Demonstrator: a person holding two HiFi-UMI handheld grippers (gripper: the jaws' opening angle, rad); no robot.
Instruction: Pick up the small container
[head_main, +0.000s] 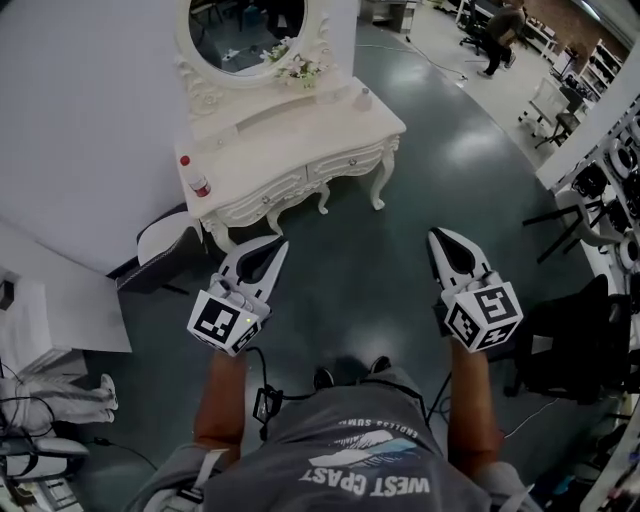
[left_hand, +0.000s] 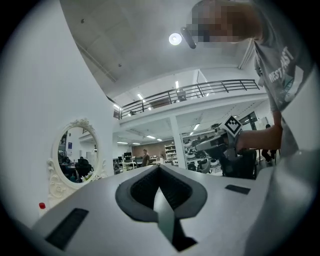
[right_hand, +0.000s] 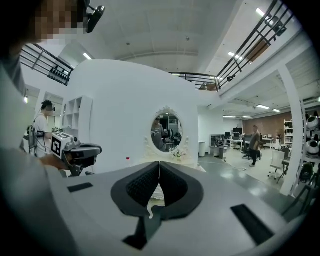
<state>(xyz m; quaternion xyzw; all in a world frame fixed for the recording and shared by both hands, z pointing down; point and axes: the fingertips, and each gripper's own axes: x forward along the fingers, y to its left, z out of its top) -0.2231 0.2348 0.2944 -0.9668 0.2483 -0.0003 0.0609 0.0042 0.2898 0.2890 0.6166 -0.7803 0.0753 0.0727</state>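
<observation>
A white vanity table (head_main: 290, 150) with an oval mirror (head_main: 250, 30) stands ahead, well beyond both grippers. On its right end sits a small pale container (head_main: 364, 97). A red-capped bottle (head_main: 197, 180) stands at its left front corner. My left gripper (head_main: 277, 243) is held over the grey floor, shut with nothing in it; its tips meet in the left gripper view (left_hand: 159, 167). My right gripper (head_main: 438, 236) hovers level with it to the right, also shut and empty (right_hand: 159, 164). The mirror (right_hand: 166, 132) and the bottle's red cap (right_hand: 128, 159) show far off in the right gripper view.
A dark seat (head_main: 160, 250) is tucked by the vanity's left leg. White flowers (head_main: 300, 70) stand under the mirror. A black chair (head_main: 575, 340) is at my right, and white panels and cables (head_main: 40, 400) at my left. A person (head_main: 500, 30) stands far back.
</observation>
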